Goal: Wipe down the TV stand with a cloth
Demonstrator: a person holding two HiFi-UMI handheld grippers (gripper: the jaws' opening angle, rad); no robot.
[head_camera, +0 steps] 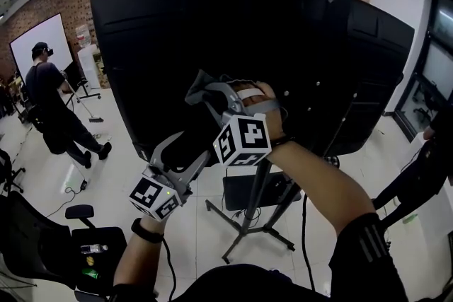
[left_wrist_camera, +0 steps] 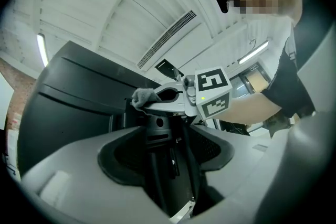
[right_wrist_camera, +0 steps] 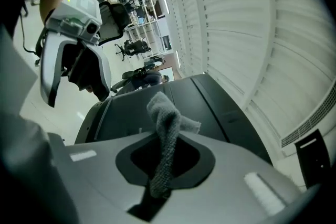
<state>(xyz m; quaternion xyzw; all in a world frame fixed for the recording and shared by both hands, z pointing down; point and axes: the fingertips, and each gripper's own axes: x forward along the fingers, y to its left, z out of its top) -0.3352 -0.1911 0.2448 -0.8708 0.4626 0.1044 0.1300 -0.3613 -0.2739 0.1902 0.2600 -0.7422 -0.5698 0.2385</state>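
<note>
The TV's black back panel fills the head view, on a stand with a dark column and splayed legs. My right gripper is raised against the panel, shut on a grey cloth. In the right gripper view the cloth hangs pinched between the jaws of the right gripper. My left gripper sits lower and to the left, open. In its own view the left gripper has its jaws spread, with the stand column showing between them and the cloth above.
A person with a long-handled tool stands on the tiled floor at left. A black chair is at bottom left. Another person is at the right edge. A white screen hangs on the brick wall.
</note>
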